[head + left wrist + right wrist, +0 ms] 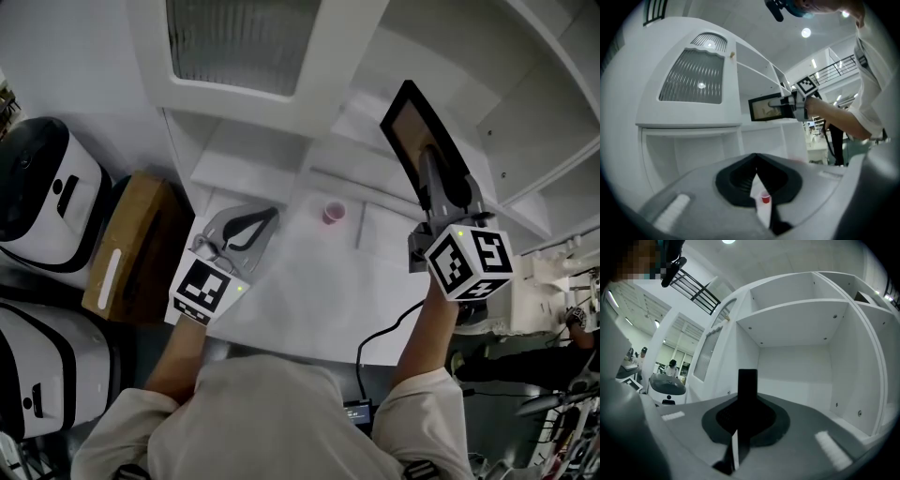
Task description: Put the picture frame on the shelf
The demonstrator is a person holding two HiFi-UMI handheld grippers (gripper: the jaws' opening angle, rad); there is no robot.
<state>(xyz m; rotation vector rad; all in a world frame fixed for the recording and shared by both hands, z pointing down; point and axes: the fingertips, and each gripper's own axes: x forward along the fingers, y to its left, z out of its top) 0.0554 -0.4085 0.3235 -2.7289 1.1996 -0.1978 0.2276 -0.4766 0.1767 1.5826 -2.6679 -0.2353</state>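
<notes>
Clamping the picture frame (417,131) by its lower end, the right gripper (441,183) jaws hold it edge-on, long axis toward twelve o'clock, with the open shelf (794,376) straight ahead, while the left gripper (246,225), jaws together on nothing, waits at nine o'clock.

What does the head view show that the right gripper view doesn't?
Only the head view shows the little pink cup on the white table, the left gripper and the brown box. Only the right gripper view looks into the empty shelf compartment and shows people far off at the left. Both show the picture frame clamped in the right gripper, and the white shelf unit.
</notes>
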